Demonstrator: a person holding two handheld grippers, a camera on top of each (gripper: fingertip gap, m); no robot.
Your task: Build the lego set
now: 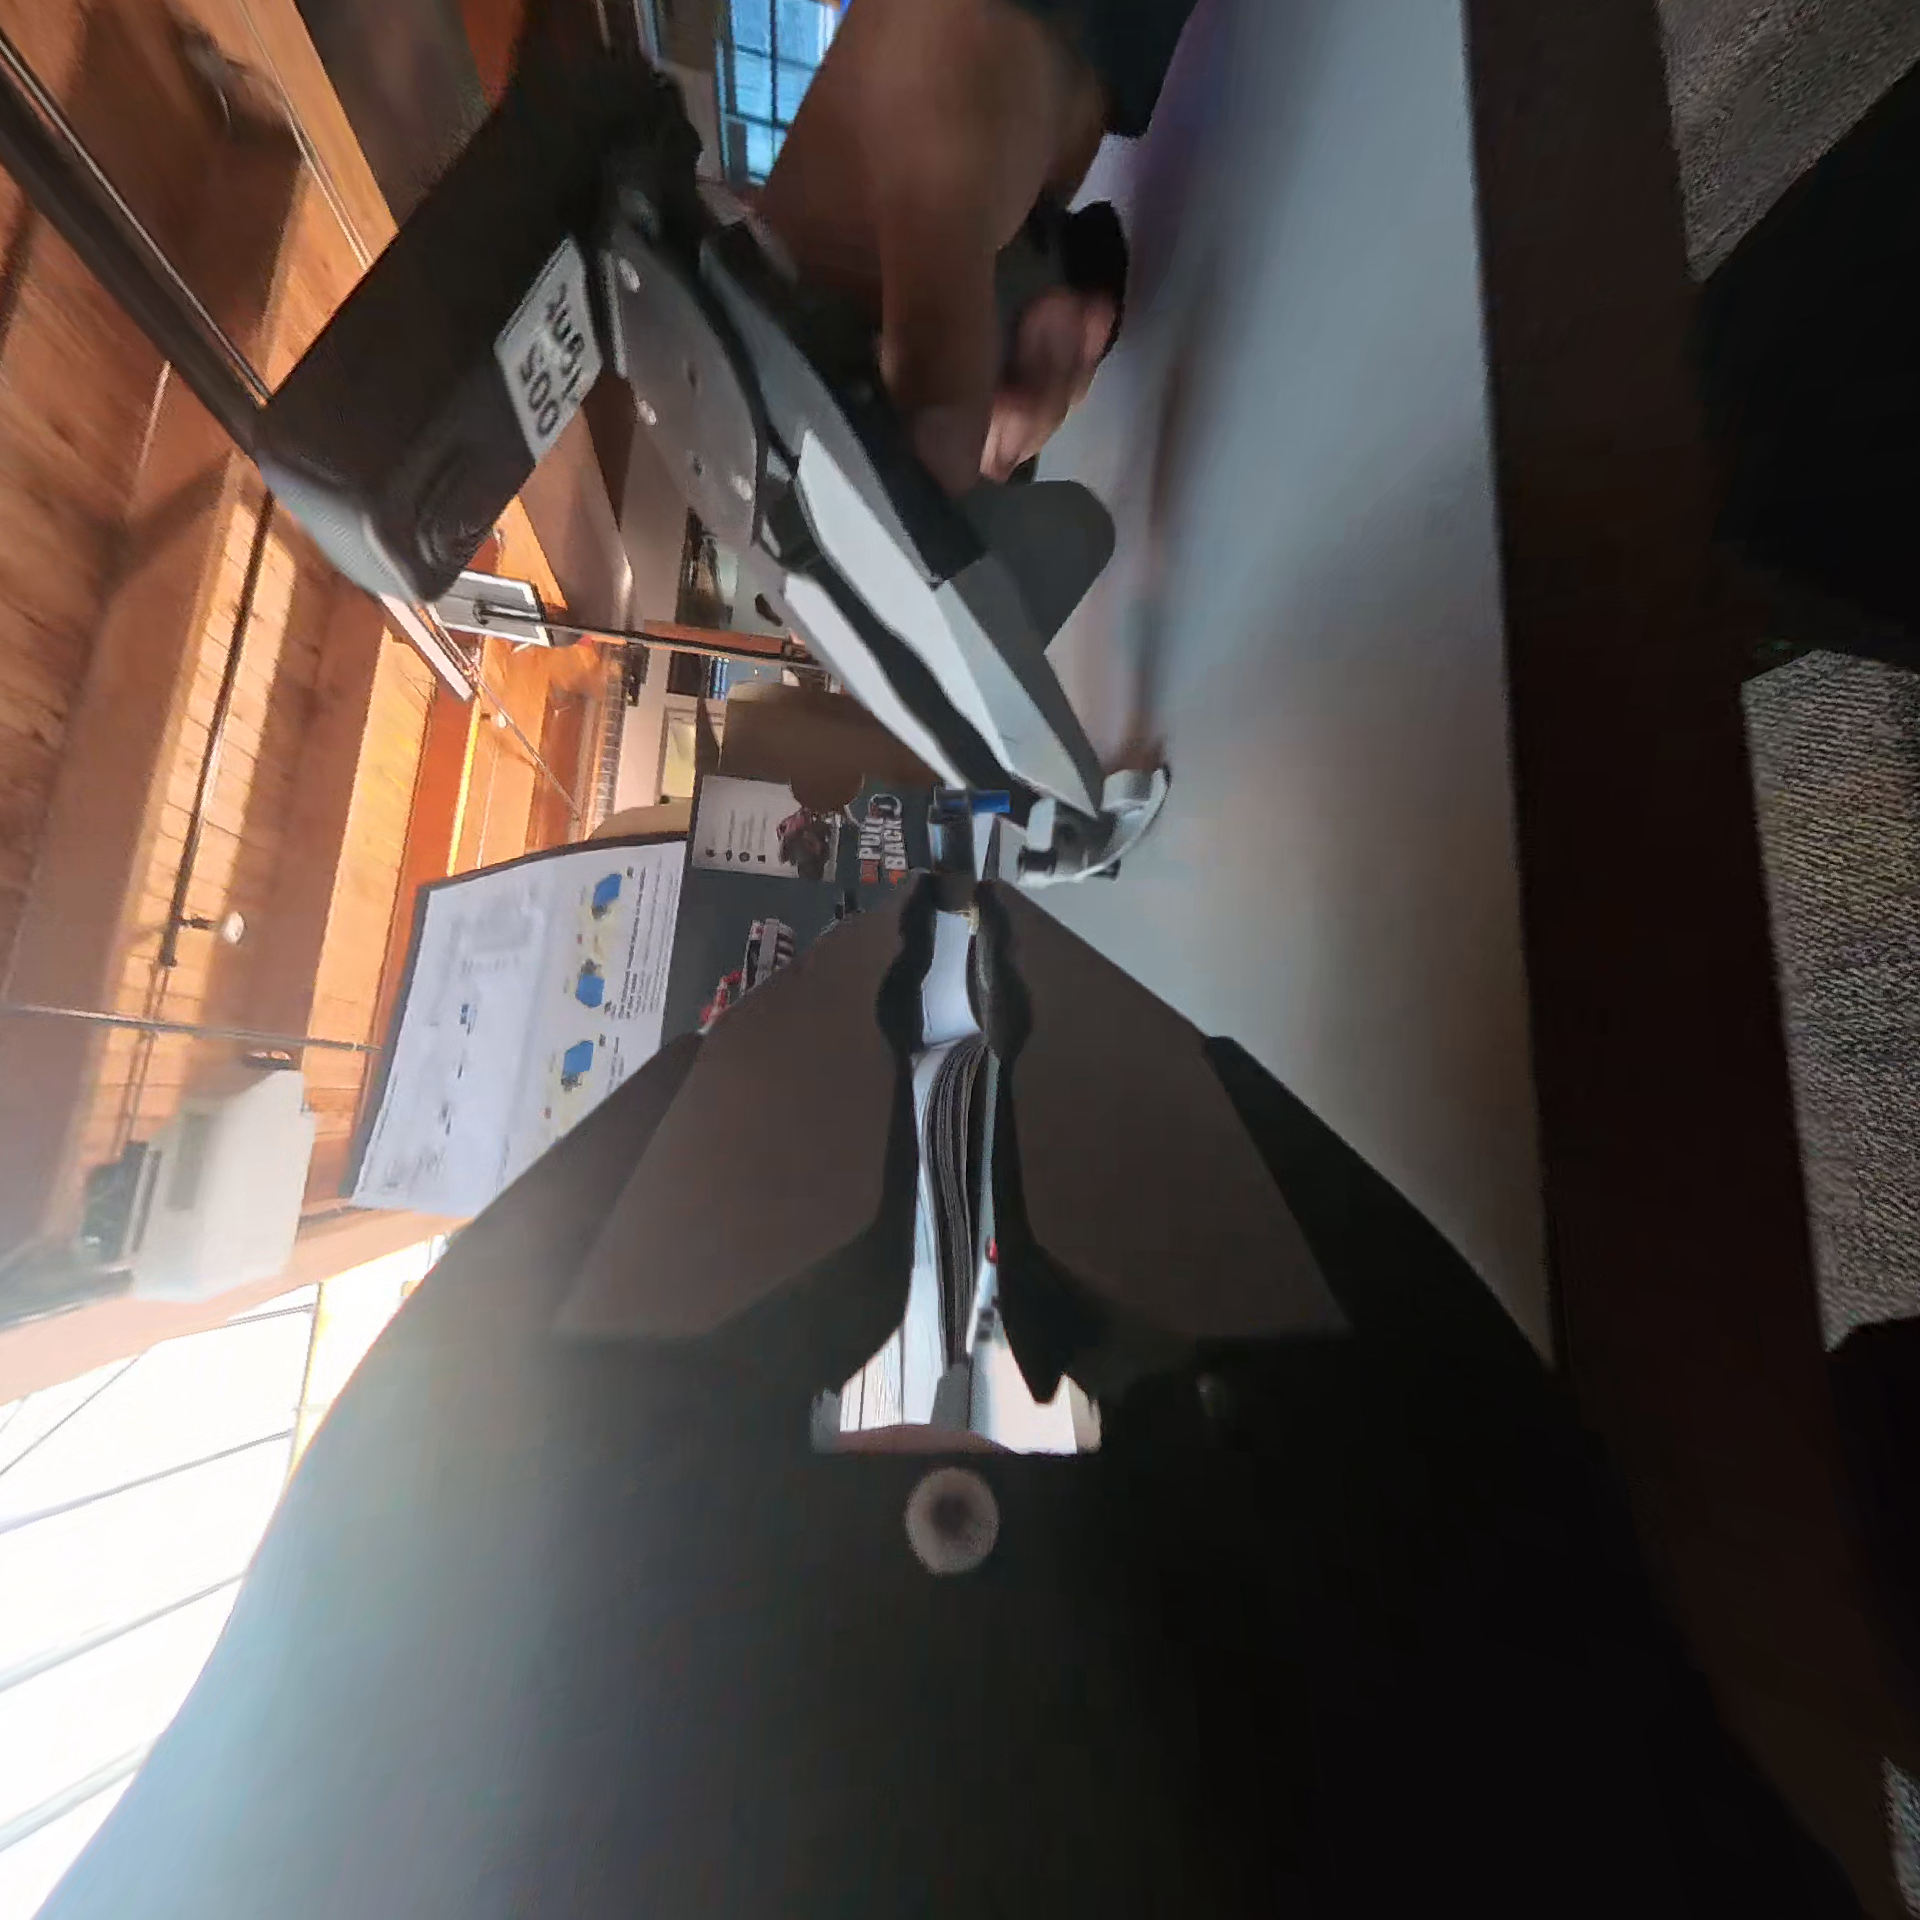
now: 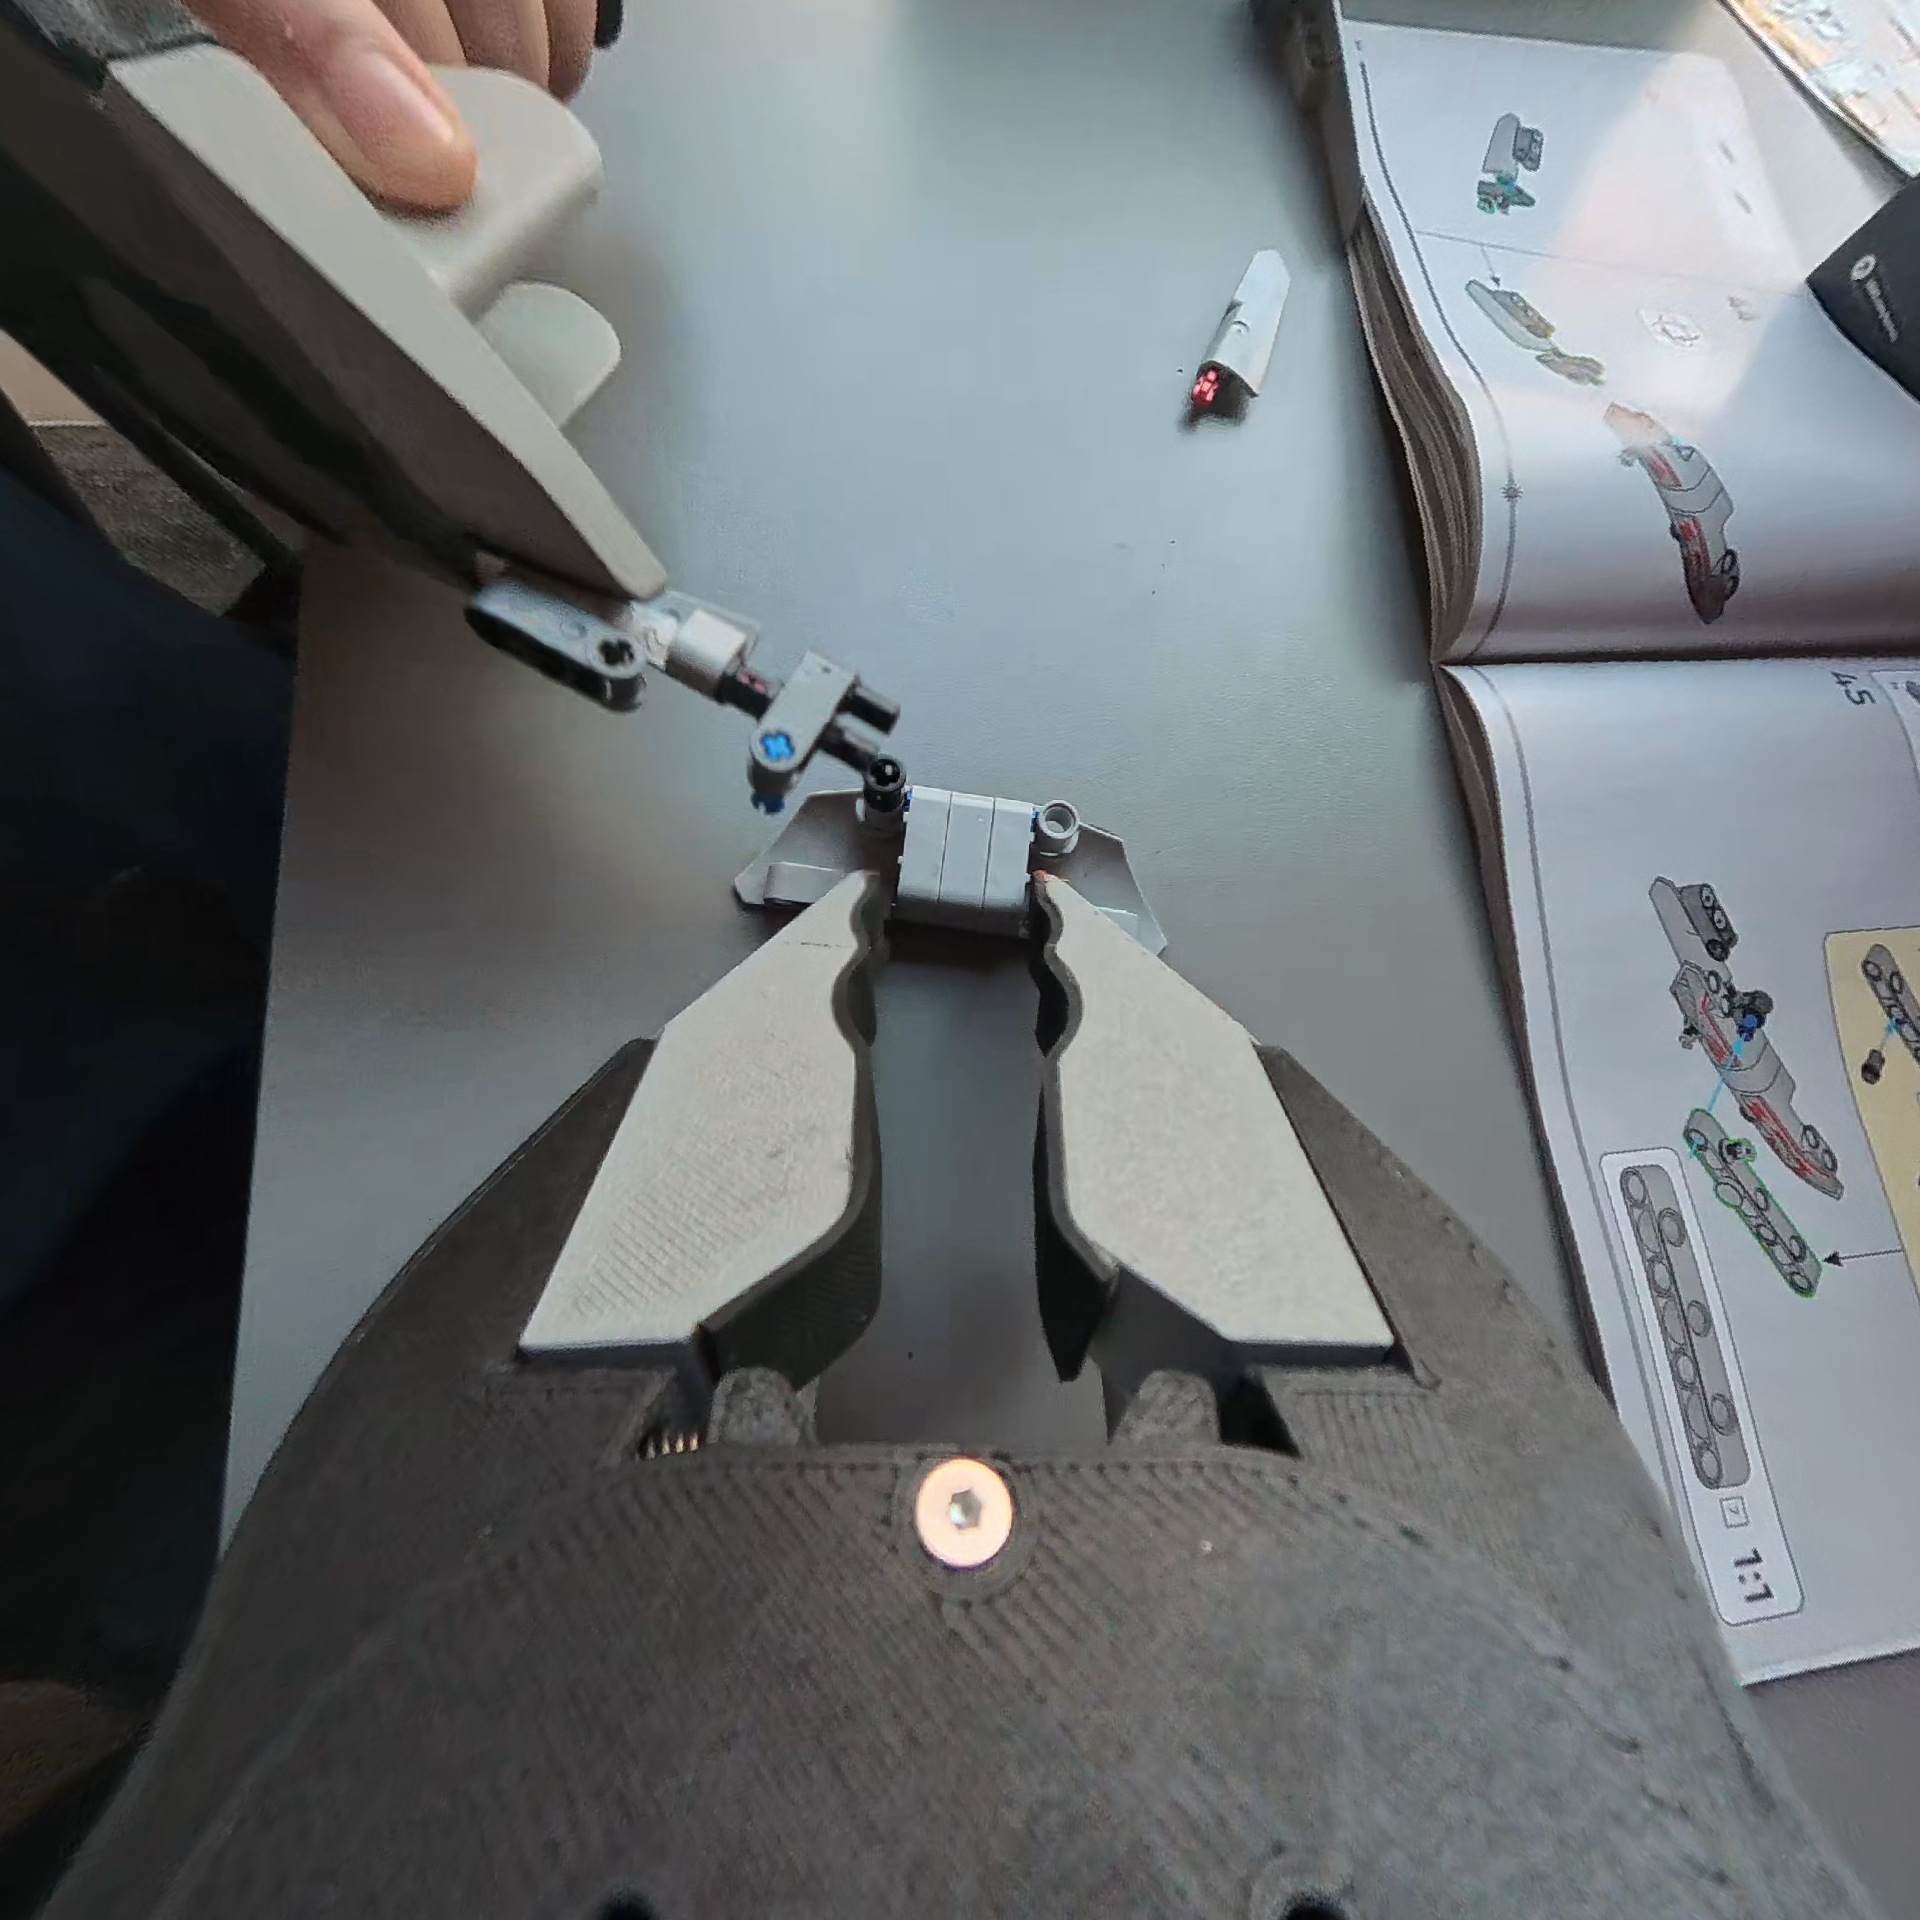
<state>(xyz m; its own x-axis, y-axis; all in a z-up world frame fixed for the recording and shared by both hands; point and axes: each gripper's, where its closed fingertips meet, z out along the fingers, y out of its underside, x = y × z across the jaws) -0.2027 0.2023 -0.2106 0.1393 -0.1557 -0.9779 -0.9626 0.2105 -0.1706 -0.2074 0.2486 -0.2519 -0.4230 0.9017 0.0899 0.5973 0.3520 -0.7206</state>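
Note:
In the right wrist view my right gripper (image 2: 954, 894) is shut on a grey lego assembly (image 2: 961, 862) that rests on the grey table (image 2: 935, 312). The assembly has a flat grey panel under it and a black pin (image 2: 885, 803) standing at its left end. My left gripper (image 2: 582, 592) comes in from the upper left, shut on a smaller lego sub-assembly (image 2: 707, 649): a dark grey beam, a light grey block and a connector with two black pins (image 2: 821, 717). Those pins hang just above the upright black pin. In the left wrist view my left gripper (image 1: 951, 904) shows nearly closed on that part, facing my right gripper (image 1: 1081, 800).
A loose grey panel piece with a red end (image 2: 1242, 332) lies farther back on the table. An open instruction booklet (image 2: 1662, 468) lies to the right, a black box corner (image 2: 1870, 291) beyond it. The booklet (image 1: 520, 1018) and the set's box (image 1: 831, 831) also show in the left wrist view. Tip to tip, the grippers are about 7 centimeters apart.

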